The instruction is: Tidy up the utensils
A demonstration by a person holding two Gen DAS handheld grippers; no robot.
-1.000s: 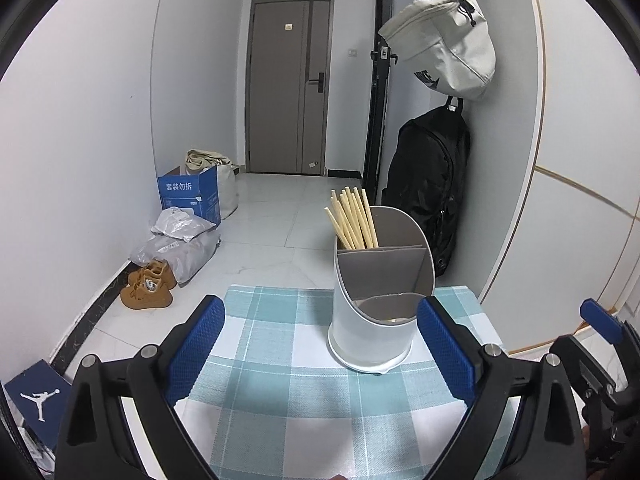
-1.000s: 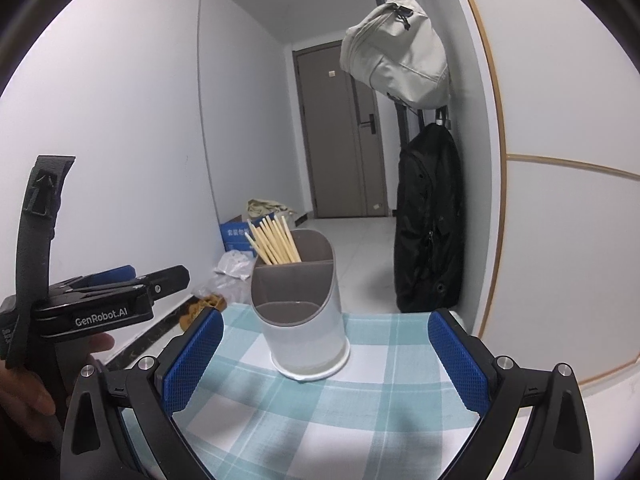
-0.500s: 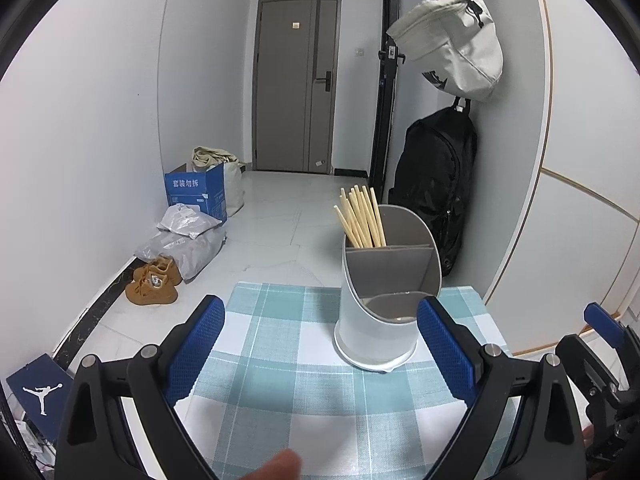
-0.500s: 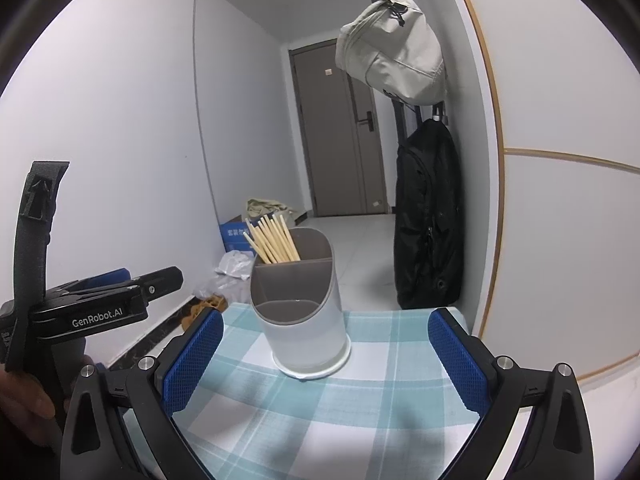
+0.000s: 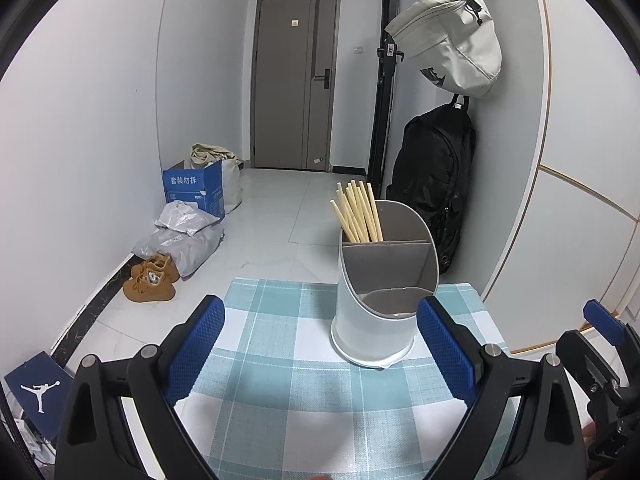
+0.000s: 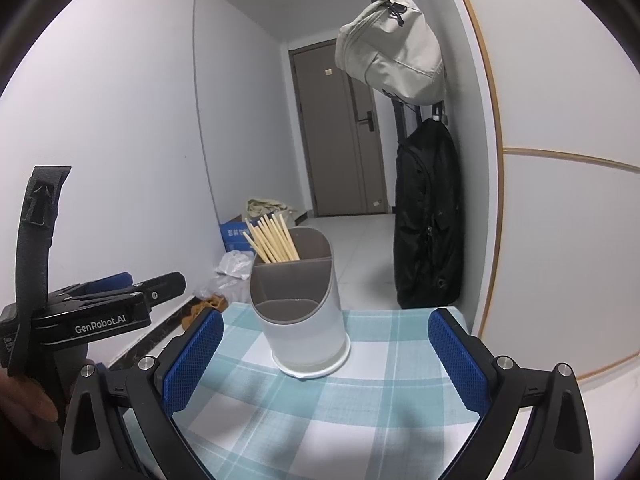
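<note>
— Reporting, left to right: left gripper (image 5: pixel 320 344) is held wide, empty; holder (image 5: pixel 384 292) stands on the cloth (image 5: pixel 280 360), chopsticks (image 5: pixel 358 216) in its rear compartment; right gripper (image 6: pixel 326 356) likewise wide, empty.
— Advice: no loose utensils are seen; they should be located first.

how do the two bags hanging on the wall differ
The beige bag is light and hangs high; the black backpack is dark and hangs below it, its bottom reaching down behind the table. The beige bag is short and rounded, while the black backpack is tall and narrow. Both hang on the wall right of the door.
</note>
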